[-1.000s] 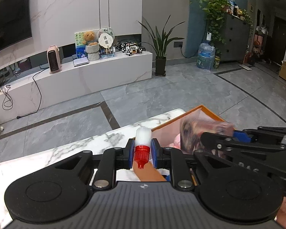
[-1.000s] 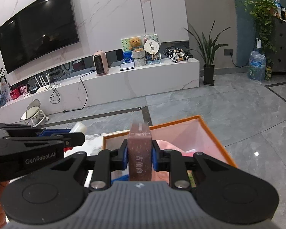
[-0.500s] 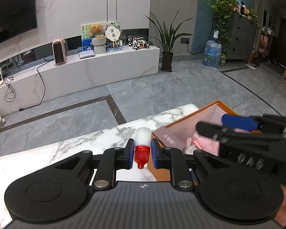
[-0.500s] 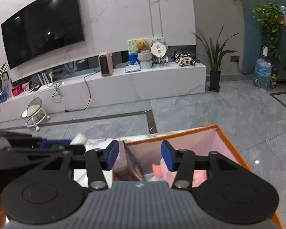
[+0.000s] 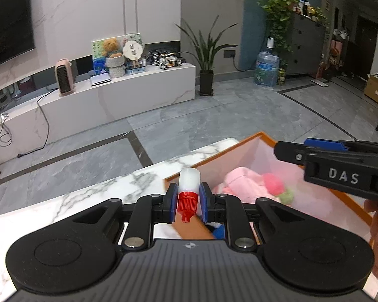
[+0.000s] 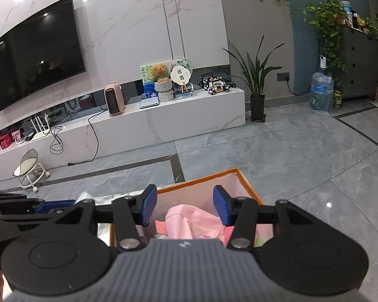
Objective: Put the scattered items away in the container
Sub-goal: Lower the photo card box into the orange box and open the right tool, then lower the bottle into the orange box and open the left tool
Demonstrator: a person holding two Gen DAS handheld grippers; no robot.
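Both my grippers are the same build — matte black linkage arms, silver pivot screws, two round black discs flanking a ribbed grey housing with a small emblem at its front edge. Left gripper (image 5: 188, 202): blue pads (image 5: 172, 202) on the fingertips. Right gripper (image 6: 184, 203): same blue pads (image 6: 148, 203). Seen side-on at 3 o'clock in the left view, the right unit carries white "DAS" lettering (image 5: 343, 176) and one small silver screw — blue pad edge along its top.
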